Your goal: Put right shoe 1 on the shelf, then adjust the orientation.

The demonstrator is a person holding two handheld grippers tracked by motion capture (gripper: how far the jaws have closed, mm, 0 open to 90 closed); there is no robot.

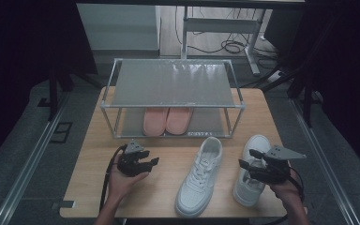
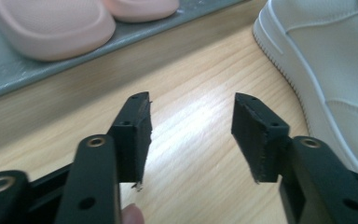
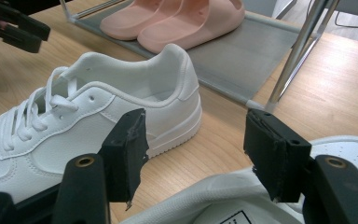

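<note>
Left gripper [image 1: 153,161] held over bare wood of the table [image 1: 89,183], jaws spread with nothing between them. Same spread seen along the left gripper [image 2: 191,123] in its own view, only pale wood grain in the gap and a fingertip at the bottom edge. Just beyond it, the left white sneaker [image 1: 200,176], lying near the middle of the table front, heel toward the shoe rack [image 1: 172,107], toe toward the table's near edge. Side of that sneaker [image 2: 328,70] at the right of the left gripper view, apart from the jaws.

Right gripper [image 1: 246,159] poised over the right white sneaker [image 1: 250,177], jaws likewise apart and pressing on nothing. In the right gripper view, right gripper [image 3: 195,140] above the open collar of the right white sneaker [image 3: 214,198]; a small printed label on its insole, black marks too cut off to read.

Behind both sneakers, a pair of pink slippers [image 1: 167,120] side by side on the shoe rack's lower shelf. A pale strip with dark lettering along that shelf's front edge, too small to read.
</note>
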